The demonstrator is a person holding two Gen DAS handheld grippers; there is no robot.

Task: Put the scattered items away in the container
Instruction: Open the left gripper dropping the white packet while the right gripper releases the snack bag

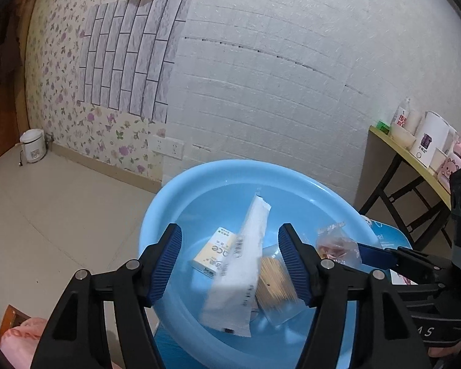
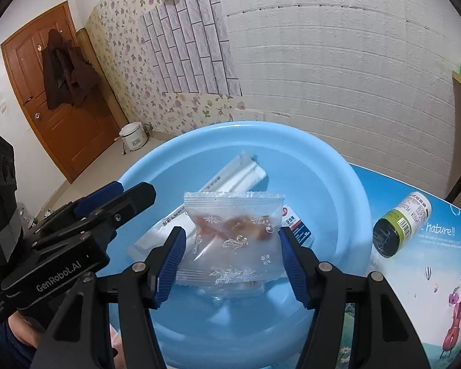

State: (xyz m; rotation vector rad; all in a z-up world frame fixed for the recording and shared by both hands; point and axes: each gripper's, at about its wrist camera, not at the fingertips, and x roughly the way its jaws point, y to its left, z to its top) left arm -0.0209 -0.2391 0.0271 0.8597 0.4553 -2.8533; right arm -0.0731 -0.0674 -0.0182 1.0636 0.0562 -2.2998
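Both grippers are hanging over the blue basin [image 2: 347, 190], which is sitting on a table covered with a printed blue cloth [image 2: 430, 276]. The left gripper [image 1: 230, 264] is standing spread, its pads touching nothing; a long white sachet [image 1: 239, 276] is blurred between them and, I judge, dropping free into the basin. Beneath it in the basin are lying a small yellow-and-white box [image 1: 212, 253] and a clear tub of toothpicks [image 1: 273, 279].

The right gripper [image 2: 230, 255] is pinching a clear snack packet [image 2: 233, 236] by its two side edges, holding it above the middle of the basin. In the right wrist view the left gripper is showing at about 9 o'clock of the packet.

The step in hand looks like the drop-off: one item is being let go, the next is waiting over the container. The right gripper's next move calls only for spreading its pads so the packet falls inside the rim.

One item is lying outside: a green-labelled bottle with a dark cap [image 2: 399, 224], on its side on the table at about 3 o'clock of the basin, just beside its rim. Fetching it will call for a grip across its round body, which may roll.
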